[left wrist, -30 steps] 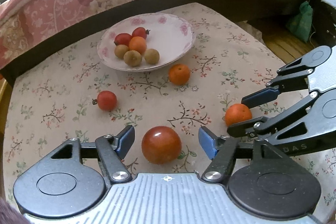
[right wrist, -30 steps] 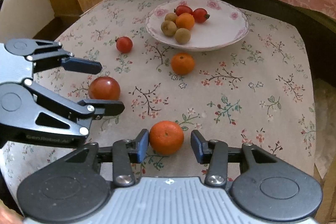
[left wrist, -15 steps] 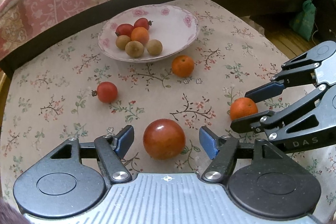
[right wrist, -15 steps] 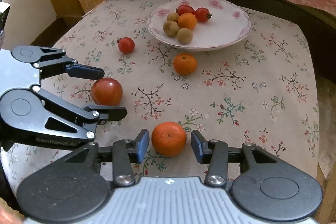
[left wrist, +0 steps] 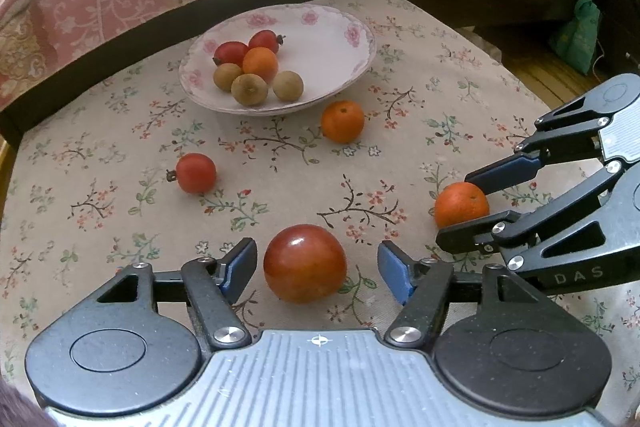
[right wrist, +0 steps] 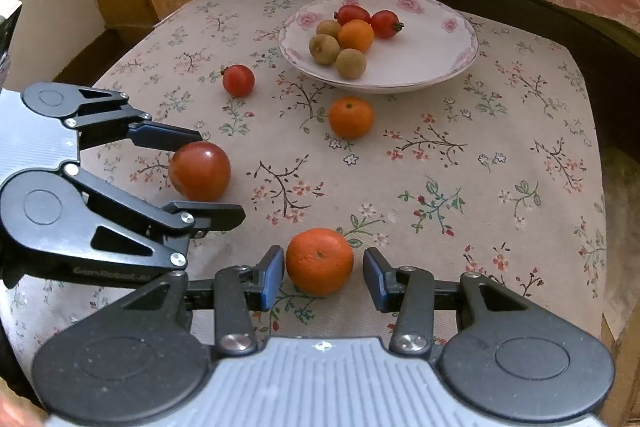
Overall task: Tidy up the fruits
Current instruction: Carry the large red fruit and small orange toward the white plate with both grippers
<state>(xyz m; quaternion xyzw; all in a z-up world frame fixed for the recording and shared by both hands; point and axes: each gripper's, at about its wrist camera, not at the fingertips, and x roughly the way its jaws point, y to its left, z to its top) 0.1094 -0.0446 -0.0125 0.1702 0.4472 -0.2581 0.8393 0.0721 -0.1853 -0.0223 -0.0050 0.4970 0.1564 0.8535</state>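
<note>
— Left wrist view: how is the left gripper (left wrist: 316, 269) set?
— Its jaws are spread wide around the large tomato (left wrist: 305, 263), with gaps seen on both sides; nothing is gripped.
— And the right gripper (right wrist: 319, 277)?
— It is likewise held apart around a mandarin (right wrist: 319, 261); the left pad looks just at the skin, and the stem dimple is turned toward the camera. "DAS" is read on its linkage.
— Beyond them?
— Nearer than the plate (left wrist: 344, 39), a second mandarin (left wrist: 343, 121) and a small tomato (left wrist: 196, 173) are seen on the cloth.
</note>
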